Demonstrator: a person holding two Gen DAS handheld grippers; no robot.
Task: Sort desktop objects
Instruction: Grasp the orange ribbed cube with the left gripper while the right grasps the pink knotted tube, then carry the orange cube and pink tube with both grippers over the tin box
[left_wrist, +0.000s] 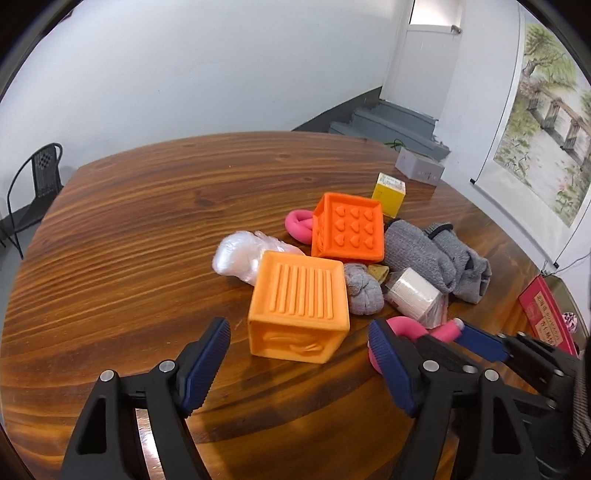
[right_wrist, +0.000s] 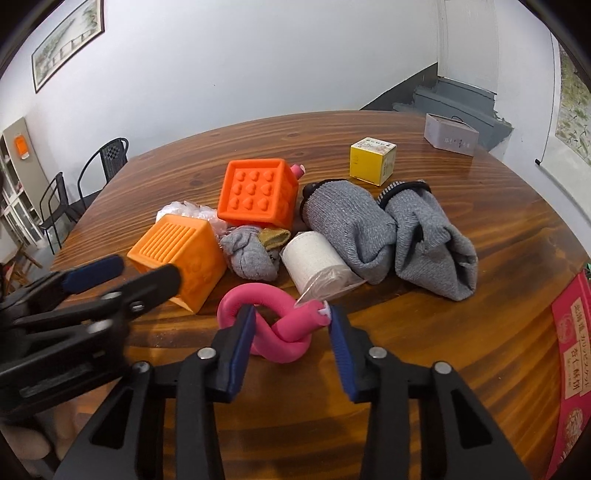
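A pile of objects lies on the wooden table (left_wrist: 147, 229). My left gripper (left_wrist: 299, 363) is open, its fingers on either side of a light orange ribbed cube (left_wrist: 299, 306), just short of it. My right gripper (right_wrist: 291, 339) is open around a pink twisted foam curler (right_wrist: 280, 325), the pads close to its sides but not squeezing. Behind are a darker orange heart cube (right_wrist: 258, 192), a balled grey sock (right_wrist: 247, 254), a white wrapped roll (right_wrist: 317, 262), grey gloves (right_wrist: 388, 229) and a clear plastic bag (left_wrist: 240, 254).
A yellow box (right_wrist: 373, 160) and a grey box (right_wrist: 450, 134) stand farther back on the right. A red box (right_wrist: 572, 354) lies at the right edge. A second pink curler (left_wrist: 299, 223) lies behind the heart cube. Black chairs (right_wrist: 103, 162) stand beyond the table's left edge.
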